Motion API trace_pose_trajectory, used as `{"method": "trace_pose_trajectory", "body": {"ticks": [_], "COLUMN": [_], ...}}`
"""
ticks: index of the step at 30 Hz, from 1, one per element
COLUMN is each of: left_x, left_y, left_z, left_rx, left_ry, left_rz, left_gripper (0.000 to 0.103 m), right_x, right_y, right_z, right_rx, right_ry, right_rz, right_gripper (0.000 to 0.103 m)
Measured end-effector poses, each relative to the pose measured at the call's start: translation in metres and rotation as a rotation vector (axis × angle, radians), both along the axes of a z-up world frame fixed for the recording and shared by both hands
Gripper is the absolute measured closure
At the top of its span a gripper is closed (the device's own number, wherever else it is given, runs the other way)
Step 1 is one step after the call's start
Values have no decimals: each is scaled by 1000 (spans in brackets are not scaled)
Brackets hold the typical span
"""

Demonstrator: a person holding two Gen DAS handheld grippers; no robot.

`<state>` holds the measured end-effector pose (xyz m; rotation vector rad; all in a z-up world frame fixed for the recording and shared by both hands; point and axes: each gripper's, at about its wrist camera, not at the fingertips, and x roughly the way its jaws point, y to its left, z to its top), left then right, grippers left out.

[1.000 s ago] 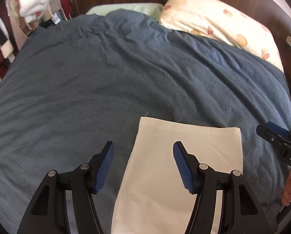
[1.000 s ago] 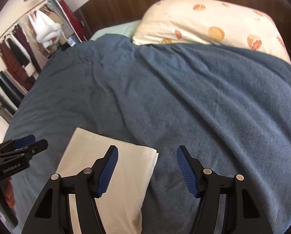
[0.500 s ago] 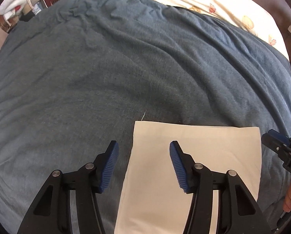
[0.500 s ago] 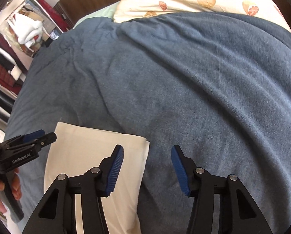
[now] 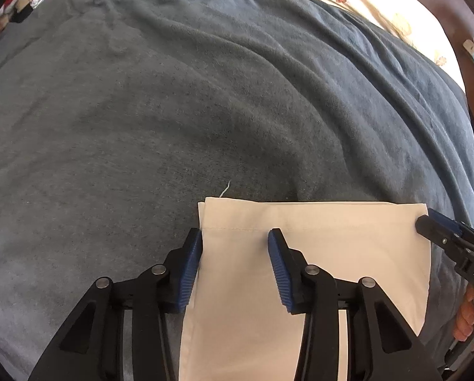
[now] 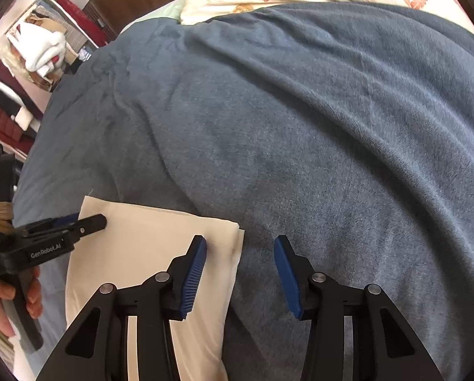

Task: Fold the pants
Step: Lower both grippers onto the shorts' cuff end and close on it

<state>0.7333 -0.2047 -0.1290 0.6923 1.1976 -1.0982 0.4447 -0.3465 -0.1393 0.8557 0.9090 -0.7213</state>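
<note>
Both grippers, left and right, jaws part-open and just closing, straddle far corners of pants on bed, gripping nothing

The left gripper body reads "GenRobot.AI"; the right gripper shows "DAS", cut off.

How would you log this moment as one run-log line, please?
left gripper: open, closing, astride pants left corner | right gripper: open, closing, astride right corner | pants: folded, flat on blanket
</note>
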Motion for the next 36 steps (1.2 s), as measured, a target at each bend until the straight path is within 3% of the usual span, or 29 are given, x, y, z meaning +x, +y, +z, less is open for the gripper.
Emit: {"method": "trace_pose_trajectory", "body": {"ticks": [13,23,26,28,36], "left_x": [5,12,13,12,1], "left_y": [-2,-2,1,0,4], "left_z": [-17,-32,-31,-27,8], "left_rx": [-14,-23,-30,-34,-89], "left_ry": [57,96,100,107,48], "left_rz": [13,61,65,58,46], "left_gripper": [61,61,73,87,92], "right_x": [11,24,25,27,24], "right_y": [-9,-6,-7,-8,-9], "right_z": [-19,-27,-28,-27,-5], "right_rx": [55,35,38,41,19], "right_ry": [-22,-16,-25,-38,-89], "right_rz": [-6,22,36,47,87], "right_gripper": [67,76,82,85,95]}}
